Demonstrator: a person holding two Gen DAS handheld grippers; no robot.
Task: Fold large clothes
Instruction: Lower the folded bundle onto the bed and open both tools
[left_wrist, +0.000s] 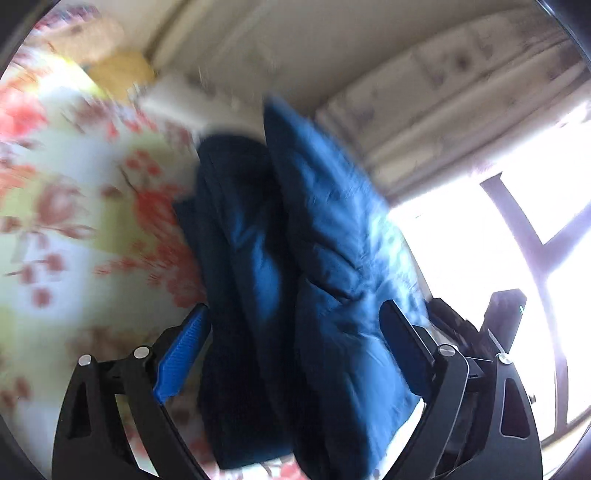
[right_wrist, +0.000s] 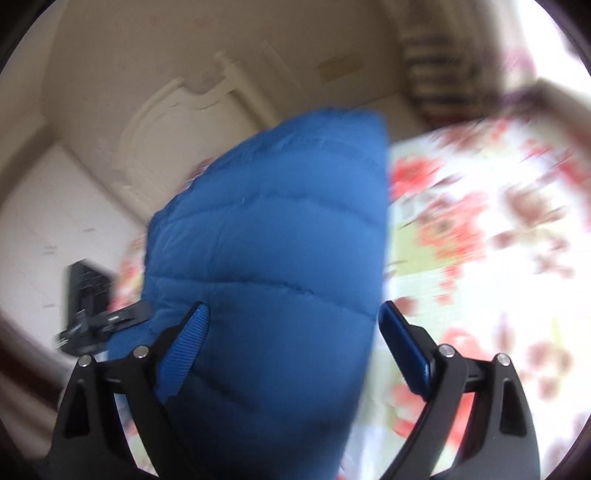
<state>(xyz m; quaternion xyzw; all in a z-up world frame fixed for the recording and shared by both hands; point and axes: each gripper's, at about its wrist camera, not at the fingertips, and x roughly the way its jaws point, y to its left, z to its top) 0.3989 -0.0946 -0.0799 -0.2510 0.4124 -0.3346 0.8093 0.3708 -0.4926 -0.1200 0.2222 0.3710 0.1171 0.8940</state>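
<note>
the puffy blue quilted jacket (left_wrist: 295, 258) lies bunched on the bed sheet with red flowers (left_wrist: 74, 221), between the fingers of both tools. the left gripper (left_wrist: 295, 347) stands wide, and so does the right gripper (right_wrist: 295, 343). through the blur, neither seems to press the padding.

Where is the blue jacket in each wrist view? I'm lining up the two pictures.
Left wrist: the blue jacket fills the centre, bunched in folds between the fingers of the left gripper.
Right wrist: it fills the centre-left, quilted side showing, between the fingers of the right gripper.
Shared landmark: the floral sheet, left of the jacket in the left view, right of it in the right view.
</note>
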